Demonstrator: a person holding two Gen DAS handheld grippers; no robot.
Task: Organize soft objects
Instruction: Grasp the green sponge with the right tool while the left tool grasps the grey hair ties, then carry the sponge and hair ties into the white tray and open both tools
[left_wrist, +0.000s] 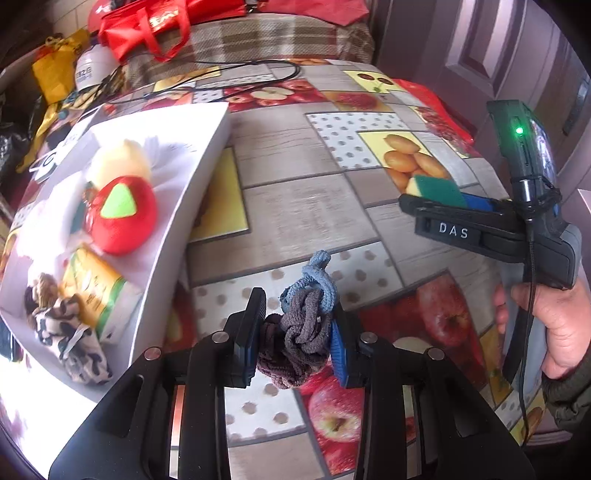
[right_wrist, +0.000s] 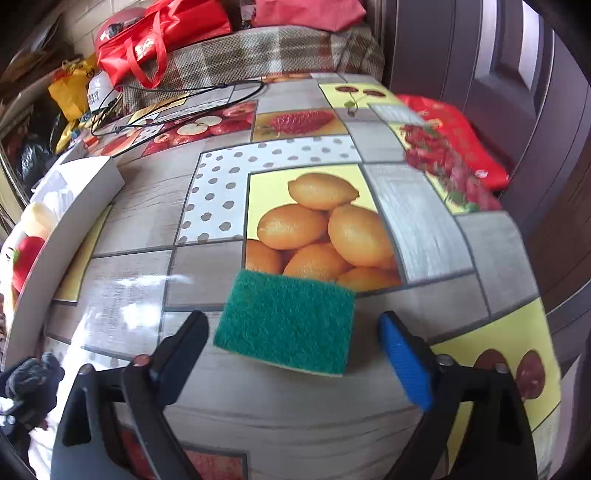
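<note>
My left gripper (left_wrist: 297, 332) is shut on a bundle of knotted hair ties (left_wrist: 299, 332), brown and blue, held above the fruit-print table. A white box (left_wrist: 192, 192) lies to its left and holds a red plush apple (left_wrist: 123, 214), a pale yellow soft ball (left_wrist: 120, 164), a tissue pack (left_wrist: 94, 291) and a leopard-print scrunchie (left_wrist: 72, 339). My right gripper (right_wrist: 291, 354) is open, its fingers either side of a green scouring sponge (right_wrist: 286, 321) that lies flat on the table. The right gripper also shows in the left wrist view (left_wrist: 436, 206).
Red bags (right_wrist: 162, 33), a yellow bag (right_wrist: 72, 90) and a plaid cushion (right_wrist: 258, 51) crowd the far edge. A black cable (right_wrist: 177, 99) loops on the far table. A red bag (right_wrist: 458, 140) lies at the right edge beside a dark door (right_wrist: 517, 92).
</note>
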